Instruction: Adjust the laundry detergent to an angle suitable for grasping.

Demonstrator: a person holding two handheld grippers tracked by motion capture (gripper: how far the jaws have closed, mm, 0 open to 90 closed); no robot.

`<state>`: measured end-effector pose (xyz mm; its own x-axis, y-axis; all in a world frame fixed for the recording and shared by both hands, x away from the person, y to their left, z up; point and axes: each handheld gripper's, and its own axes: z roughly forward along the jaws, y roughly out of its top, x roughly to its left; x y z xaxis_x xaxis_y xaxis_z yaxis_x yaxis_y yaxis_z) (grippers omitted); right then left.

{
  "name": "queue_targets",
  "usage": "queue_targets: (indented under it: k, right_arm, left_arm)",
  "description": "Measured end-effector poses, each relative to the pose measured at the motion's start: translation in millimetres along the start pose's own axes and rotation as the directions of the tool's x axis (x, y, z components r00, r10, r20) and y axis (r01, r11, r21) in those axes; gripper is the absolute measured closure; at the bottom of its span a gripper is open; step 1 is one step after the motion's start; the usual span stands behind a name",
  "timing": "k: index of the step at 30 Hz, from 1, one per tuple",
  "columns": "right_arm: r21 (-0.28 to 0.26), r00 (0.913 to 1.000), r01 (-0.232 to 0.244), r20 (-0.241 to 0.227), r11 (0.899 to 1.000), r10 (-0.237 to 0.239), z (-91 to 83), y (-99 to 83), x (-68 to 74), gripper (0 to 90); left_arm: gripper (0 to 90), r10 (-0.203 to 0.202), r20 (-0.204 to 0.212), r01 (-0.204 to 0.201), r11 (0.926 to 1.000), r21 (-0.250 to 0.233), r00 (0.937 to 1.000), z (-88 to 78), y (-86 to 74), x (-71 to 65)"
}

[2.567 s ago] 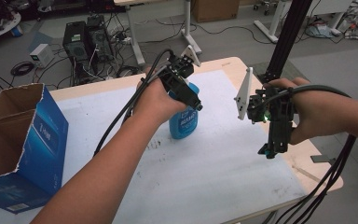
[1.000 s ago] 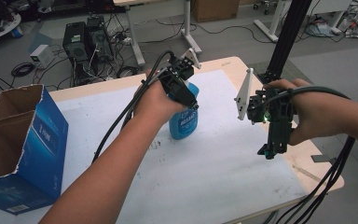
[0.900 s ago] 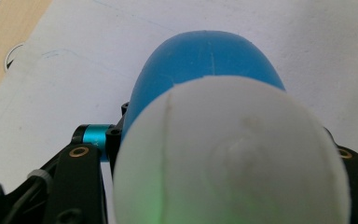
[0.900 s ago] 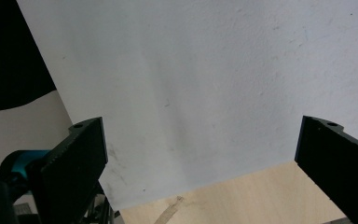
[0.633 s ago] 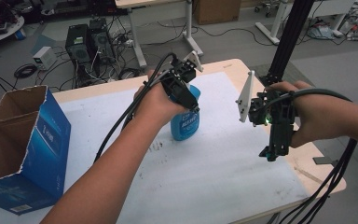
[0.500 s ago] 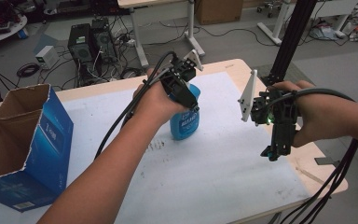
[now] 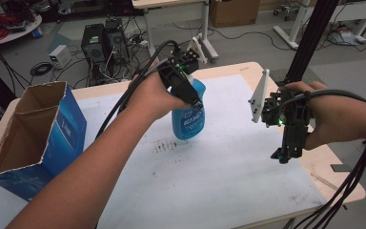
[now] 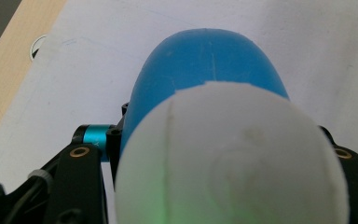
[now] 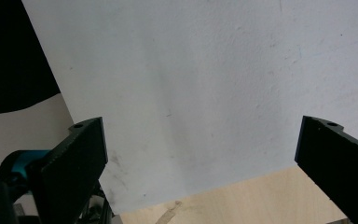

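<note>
The left tongs [image 7: 190, 98] clamp the blue bottle [image 7: 188, 114] near its top, over the white sheet [image 7: 219, 171] on the desk [image 7: 228, 69]; the right tongs [image 7: 286, 152] hang wide open, empty; a top-heavy grip could let the bottle swing or slip out.

Blue bottle [image 7: 189, 116] — upper part hidden behind the left hand [image 7: 153, 97] and left gripper [image 7: 183, 90] in the high view; label print too small to read. In the left gripper view its white cap [image 8: 228, 158] is blurred, cut off by the bottom edge, and covers the jaws' contact. Cardboard box [image 7: 33, 136] — cropped at left.
</note>
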<state>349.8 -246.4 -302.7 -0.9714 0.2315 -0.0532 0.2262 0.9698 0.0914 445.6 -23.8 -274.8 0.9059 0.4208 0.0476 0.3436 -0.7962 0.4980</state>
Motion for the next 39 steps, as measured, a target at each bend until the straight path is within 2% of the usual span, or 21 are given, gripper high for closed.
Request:
queue_targets:
  k: [6,11,13,15,19,24,29,30,31,34,35,36,37,39]
  right_arm:
    - [-0.002,0.9999,0.012,0.0,1.0,-0.012,-1.0,5.8,0.5,1.3]
    - [0.003,0.9999,0.014,0.0,1.0,-0.014,0.5,10.2,1.6,1.3]
    - [0.001,0.9998,0.02,-0.002,1.0,-0.02,1.3,12.3,2.0,1.3]
    - [0.002,0.9997,0.023,-0.003,1.0,-0.023,1.7,14.6,2.5,1.2]
    - [-0.002,0.9994,0.036,-0.003,0.999,-0.036,2.5,19.8,2.9,1.2]
    - [-0.004,0.999,0.044,-0.004,0.999,-0.044,2.2,24.3,2.9,1.3]
    - [0.001,0.9987,0.051,-0.005,0.999,-0.051,3.8,27.5,3.7,1.3]
    - [0.001,0.9987,0.051,-0.005,0.999,-0.051,3.8,27.5,3.7,1.3]
    - [-0.003,0.9988,0.048,-0.005,0.999,-0.048,4.2,28.9,4.8,1.3]
    - [-0.003,0.9983,0.058,-0.007,0.998,-0.058,4.4,31.2,5.7,1.2]
    - [-0.004,0.9981,0.062,-0.006,0.998,-0.062,4.6,31.8,6.0,1.2]
    - [-0.004,0.9981,0.062,-0.006,0.998,-0.062,4.6,31.8,6.0,1.2]
    - [-0.007,0.9977,0.067,-0.008,0.998,-0.067,4.9,32.4,6.2,1.3]
    - [-0.003,0.9978,0.066,-0.007,0.998,-0.066,4.6,33.4,7.2,1.3]
  left_arm:
    - [39.6,0.044,0.041,-0.044,0.999,0.004,0.9982,-20.1,-11.4,0.6]
    - [39.7,0.075,0.072,-0.076,0.997,0.011,0.9946,-30.2,-19.2,0.0]
    - [39.6,0.108,0.101,-0.111,0.9937,0.017,0.989,-36.9,-25.5,-0.9]
    - [39.7,0.115,0.118,-0.119,0.9926,0.024,0.9863,-41.5,-30.0,-2.3]
    - [39.6,0.174,0.136,-0.18,0.983,0.034,0.9753,-49.0,-38.6,-8.3]
    - [39.6,0.211,0.16,-0.218,0.9756,0.027,0.9644,-54.5,-51.4,-13.3]
    - [39.7,0.265,0.209,-0.275,0.9611,0.024,0.9415,-57.1,-63.9,-16.3]
    - [39.7,0.265,0.209,-0.275,0.9611,0.024,0.9415,-57.1,-63.9,-16.3]
    - [39.6,0.294,0.224,-0.305,0.9521,0.019,0.9294,-57.1,-68.7,-18.5]
    - [39.6,0.342,0.251,-0.358,0.9336,0.02,0.9057,-56.0,-75.4,-21.1]
    - [39.6,0.353,0.258,-0.37,0.9288,0.02,0.8994,-55.2,-77.6,-21.9]
    - [39.6,0.353,0.258,-0.37,0.9288,0.02,0.8994,-55.2,-77.6,-21.9]
    - [39.6,0.368,0.275,-0.388,0.9213,0.019,0.8879,-52.5,-82.2,-23.1]
    - [39.6,0.384,0.293,-0.407,0.9133,0.019,0.8757,-49.6,-86.1,-23.9]
